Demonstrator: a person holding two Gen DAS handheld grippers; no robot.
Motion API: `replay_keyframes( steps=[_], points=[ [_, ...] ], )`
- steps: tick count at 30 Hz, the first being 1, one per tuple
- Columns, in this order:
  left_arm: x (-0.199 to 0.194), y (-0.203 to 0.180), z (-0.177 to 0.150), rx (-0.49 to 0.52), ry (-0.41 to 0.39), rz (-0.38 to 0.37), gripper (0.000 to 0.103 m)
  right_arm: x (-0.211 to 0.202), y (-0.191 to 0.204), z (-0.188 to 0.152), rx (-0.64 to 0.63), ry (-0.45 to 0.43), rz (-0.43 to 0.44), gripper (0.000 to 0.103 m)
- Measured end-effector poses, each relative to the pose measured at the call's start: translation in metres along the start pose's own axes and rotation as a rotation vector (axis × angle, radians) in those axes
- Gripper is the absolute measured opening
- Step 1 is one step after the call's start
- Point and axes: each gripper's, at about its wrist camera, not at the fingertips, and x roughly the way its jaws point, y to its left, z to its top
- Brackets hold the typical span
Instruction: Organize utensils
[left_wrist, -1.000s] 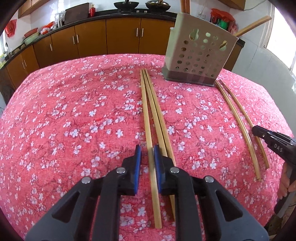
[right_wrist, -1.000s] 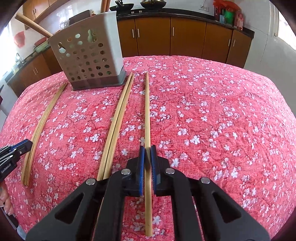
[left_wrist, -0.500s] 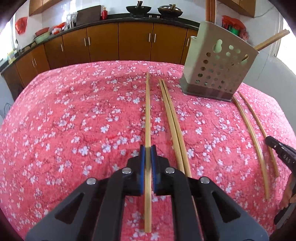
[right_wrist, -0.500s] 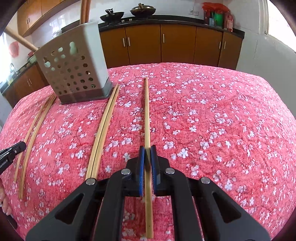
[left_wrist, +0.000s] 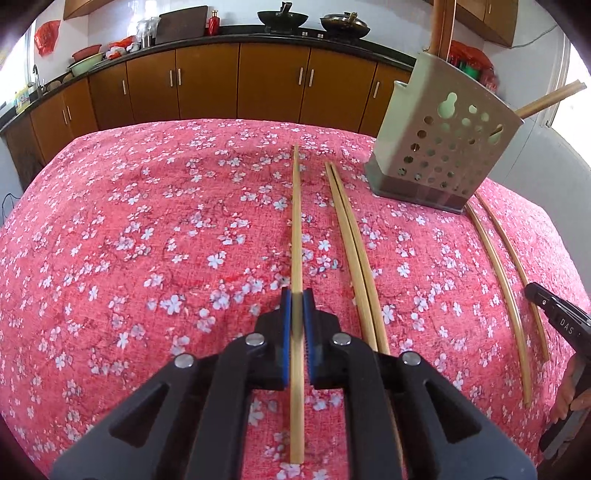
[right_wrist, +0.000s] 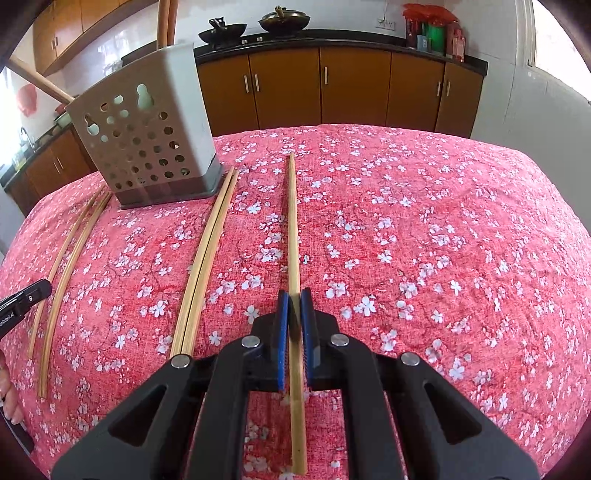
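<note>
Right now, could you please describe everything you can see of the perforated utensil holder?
The utensil holder is a beige-grey, plastic-looking box that widens toward the top. Its face is punched with round holes and keyhole slots, above a darker base. It stands upright on the red floral tablecloth, toward the far side. Wooden handles rise from its top, one leaning out sideways. The paired chopsticks end beside its base; contact is unclear.

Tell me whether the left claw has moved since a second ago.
Yes. The left claw, now shut on one chopstick, has shifted left, away from the utensil holder and the chopstick pair.
</note>
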Motion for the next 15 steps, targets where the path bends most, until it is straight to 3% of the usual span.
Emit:
replay_keyframes(
  steps=[15],
  points=[
    [-0.0024,0.0017,-0.0007,-0.004,0.0,0.001,0.011,-0.0006,-0.0016,-0.0004,0.0,-0.001,-0.001,0.008]
  ],
)
